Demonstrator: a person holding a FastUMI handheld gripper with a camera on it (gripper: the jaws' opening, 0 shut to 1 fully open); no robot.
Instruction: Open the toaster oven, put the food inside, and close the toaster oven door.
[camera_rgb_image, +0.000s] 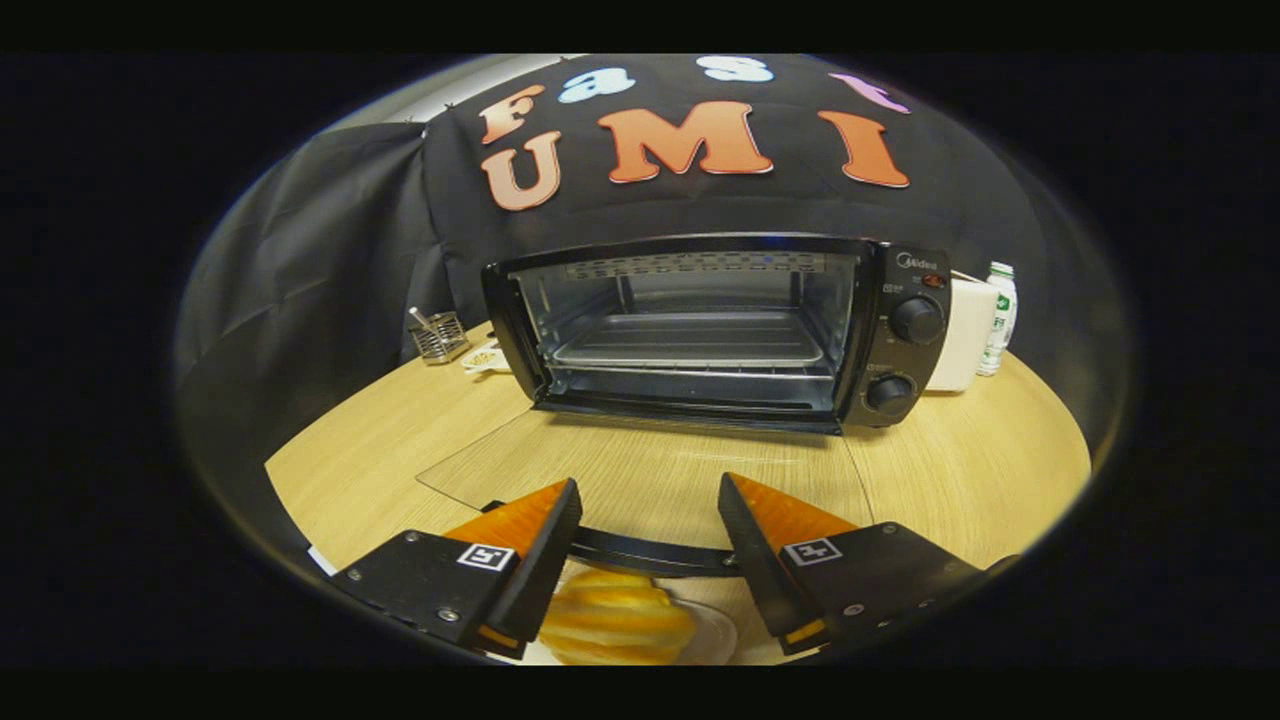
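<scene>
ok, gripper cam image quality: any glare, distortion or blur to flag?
Gripper view: strong fisheye bending of the table edge; a faint reflection marks the toaster oven's open glass door; oven interior is evenly lit and sharp; the food between the open claw fingers is softly blurred.

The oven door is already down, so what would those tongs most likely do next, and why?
Probably dip down and close on the yellow pastry. The tongs are open with nothing in them, the pastry sits on a small plate just below and between the fingers, and the toaster oven stands open beyond them, its glass door flat on the table and its tray bare.
</scene>
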